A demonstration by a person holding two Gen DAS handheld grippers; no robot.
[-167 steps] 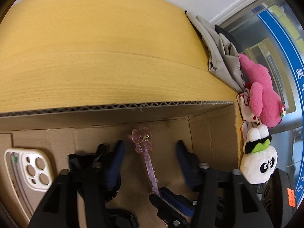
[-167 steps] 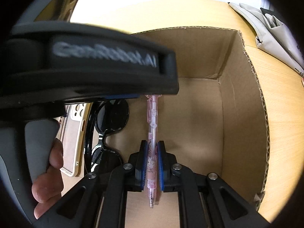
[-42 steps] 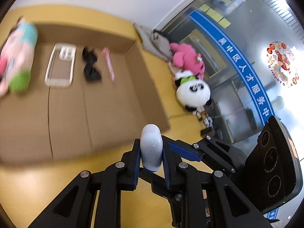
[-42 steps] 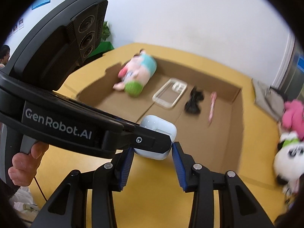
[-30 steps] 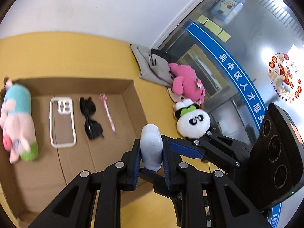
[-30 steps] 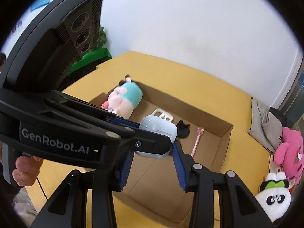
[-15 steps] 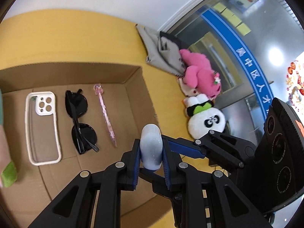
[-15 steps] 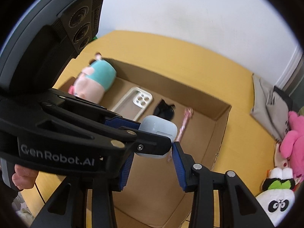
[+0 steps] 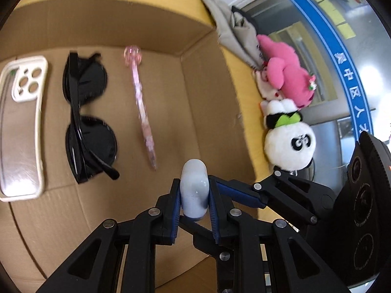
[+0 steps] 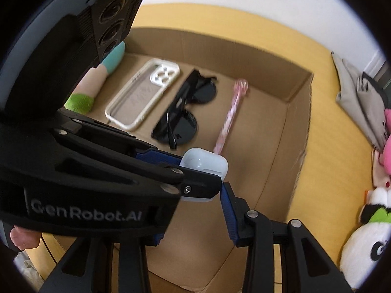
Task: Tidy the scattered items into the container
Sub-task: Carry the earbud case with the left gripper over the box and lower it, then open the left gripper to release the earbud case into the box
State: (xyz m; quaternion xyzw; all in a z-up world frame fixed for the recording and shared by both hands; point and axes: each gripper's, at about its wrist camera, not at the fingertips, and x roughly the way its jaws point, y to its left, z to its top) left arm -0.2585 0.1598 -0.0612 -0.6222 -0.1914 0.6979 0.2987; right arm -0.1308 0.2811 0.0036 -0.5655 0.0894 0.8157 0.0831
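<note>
A white earbud case (image 9: 194, 185) stands upright in my left gripper (image 9: 194, 195), whose pads press its two flat sides. It hangs over the right part of the open cardboard box (image 9: 190, 85). My right gripper (image 10: 198, 190) comes in from the side. One of its blue fingers (image 10: 228, 210) lies against the case (image 10: 205, 163). The other finger is hidden behind the left gripper, so a grip cannot be made out. On the box floor lie black sunglasses (image 9: 85, 122), a pink pen (image 9: 144, 107) and a clear phone case (image 9: 19, 127).
A pink, teal and green plush toy (image 10: 97, 83) lies at the box's left end. On the yellow table (image 10: 325, 161), right of the box, sit a panda plush (image 9: 288, 141), a pink plush (image 9: 286, 75) and a grey cloth (image 9: 237, 31). A hand (image 10: 24, 239) holds the left gripper's handle.
Both grippers have come down together with the earbud case toward the box floor. The sunglasses, pen and phone case now look much closer and larger.
</note>
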